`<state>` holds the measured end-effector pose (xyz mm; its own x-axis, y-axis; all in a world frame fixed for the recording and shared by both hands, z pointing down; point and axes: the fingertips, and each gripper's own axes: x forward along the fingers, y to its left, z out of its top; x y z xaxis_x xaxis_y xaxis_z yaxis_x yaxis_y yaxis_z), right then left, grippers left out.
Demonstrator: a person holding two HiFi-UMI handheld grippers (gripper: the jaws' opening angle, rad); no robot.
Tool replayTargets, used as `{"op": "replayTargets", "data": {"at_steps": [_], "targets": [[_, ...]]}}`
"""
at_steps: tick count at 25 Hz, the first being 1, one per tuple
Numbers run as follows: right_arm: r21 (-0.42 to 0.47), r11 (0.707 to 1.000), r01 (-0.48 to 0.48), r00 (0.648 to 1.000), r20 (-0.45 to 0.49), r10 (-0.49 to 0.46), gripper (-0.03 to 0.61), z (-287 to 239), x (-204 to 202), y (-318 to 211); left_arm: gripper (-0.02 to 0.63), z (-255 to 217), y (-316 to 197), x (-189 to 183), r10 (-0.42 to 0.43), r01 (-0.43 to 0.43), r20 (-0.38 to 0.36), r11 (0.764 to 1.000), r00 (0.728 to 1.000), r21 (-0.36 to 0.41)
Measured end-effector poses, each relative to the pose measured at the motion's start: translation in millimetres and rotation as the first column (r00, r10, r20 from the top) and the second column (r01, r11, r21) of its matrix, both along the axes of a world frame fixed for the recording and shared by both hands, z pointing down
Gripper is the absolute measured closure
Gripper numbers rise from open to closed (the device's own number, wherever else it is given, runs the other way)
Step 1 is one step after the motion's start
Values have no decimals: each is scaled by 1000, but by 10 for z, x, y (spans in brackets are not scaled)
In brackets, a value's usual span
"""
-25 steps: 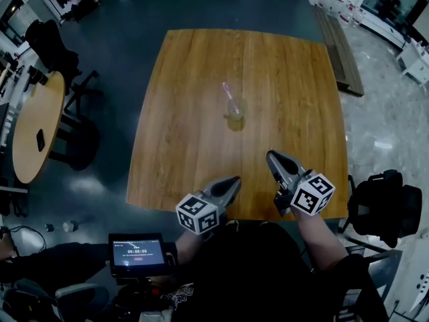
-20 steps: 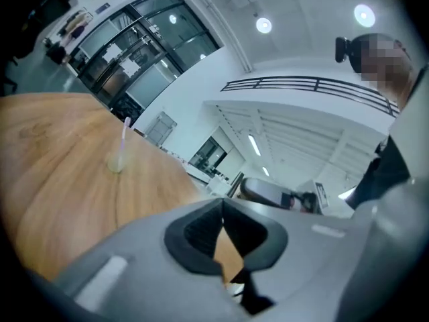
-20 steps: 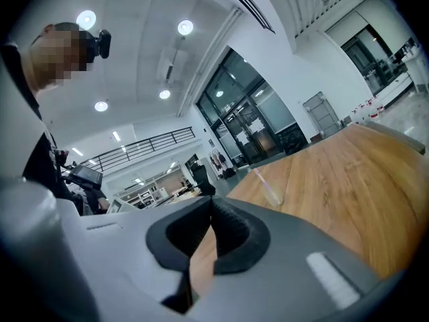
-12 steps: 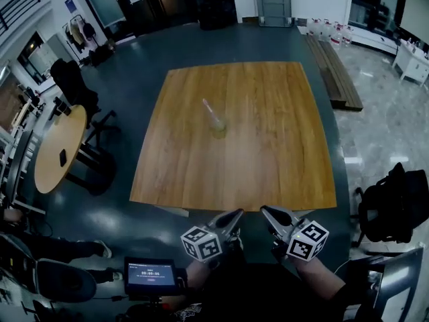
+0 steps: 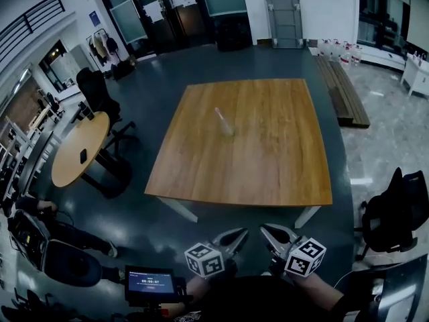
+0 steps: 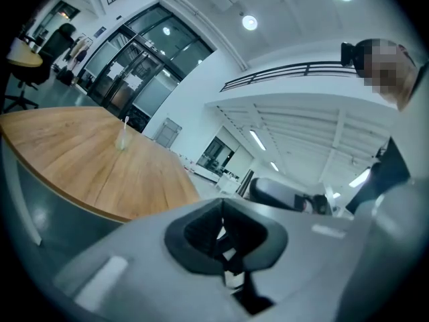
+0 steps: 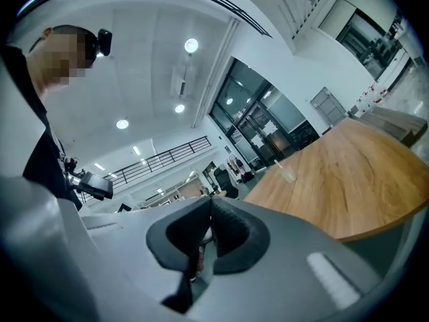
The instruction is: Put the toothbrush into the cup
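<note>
Toothbrush, head view: the toothbrush (image 5: 219, 115) stands tilted in the cup (image 5: 228, 130), leaning toward 11 o'clock. We find the pair near the centre of the table (image 5: 268, 159), slightly toward 10 o'clock.
Grippers, head view: the left gripper (image 5: 240, 233) and right gripper (image 5: 267, 230) sit at 6 o'clock, off the table, close to the body and well apart from the cup.
Left gripper view: the left gripper (image 6: 221, 237) has its jaws closed together with nothing between them. The cup (image 6: 123, 142) and toothbrush (image 6: 126, 123) appear at 10 o'clock, far off on the table (image 6: 80, 159).
Right gripper view: the right gripper (image 7: 209, 237) has its jaws pressed together and is empty. The cup (image 7: 288, 175) and toothbrush (image 7: 277, 163) lie at 2 o'clock on the table (image 7: 348, 186).
Step in hand: we judge the placement done, leaving only verification.
Procedure: we would keep both tools clear of the table edge, aim the head camera at the cup, and confirm the brush leans on the rim without tipping the cup.
Risk: the cup looks light, so a knock to the table could topple it.
</note>
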<state>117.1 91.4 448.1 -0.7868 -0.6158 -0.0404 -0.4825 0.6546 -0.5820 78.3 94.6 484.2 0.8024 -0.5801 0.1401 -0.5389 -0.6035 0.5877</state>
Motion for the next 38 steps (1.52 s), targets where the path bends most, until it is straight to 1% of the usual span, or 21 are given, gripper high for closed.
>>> {"op": "replayTargets", "data": {"at_steps": [5, 9, 14, 19, 24, 29, 38], "targets": [[-2, 999, -35, 999, 1, 35, 574, 32, -69, 159, 612, 20, 151, -90, 10, -10, -11, 1000, 1000, -7], [-8, 998, -61, 998, -4, 61, 574, 44, -194, 270, 612, 17, 272, -231, 18, -18, -7, 1000, 1000, -2], [-16, 996, -85, 996, -5, 85, 574, 50, -432, 291, 612, -1, 268, -528, 10, -10, -12, 1000, 1000, 5], [10, 995, -98, 995, -19, 98, 574, -19, -670, 330, 612, -61, 231, -788, 5, -5, -26, 1000, 1000, 26], [1, 994, -110, 993, -35, 110, 574, 34, -819, 375, 612, -29, 297, -877, 38, -37, -27, 998, 999, 45], [0, 994, -112, 992, -50, 112, 574, 37, -936, 387, 612, -8, 313, -1007, 35, -34, -52, 999, 998, 32], [0, 994, -109, 993, -53, 109, 574, 50, -1014, 412, 612, -13, 351, -1065, 40, -38, -49, 999, 998, 38]]}}
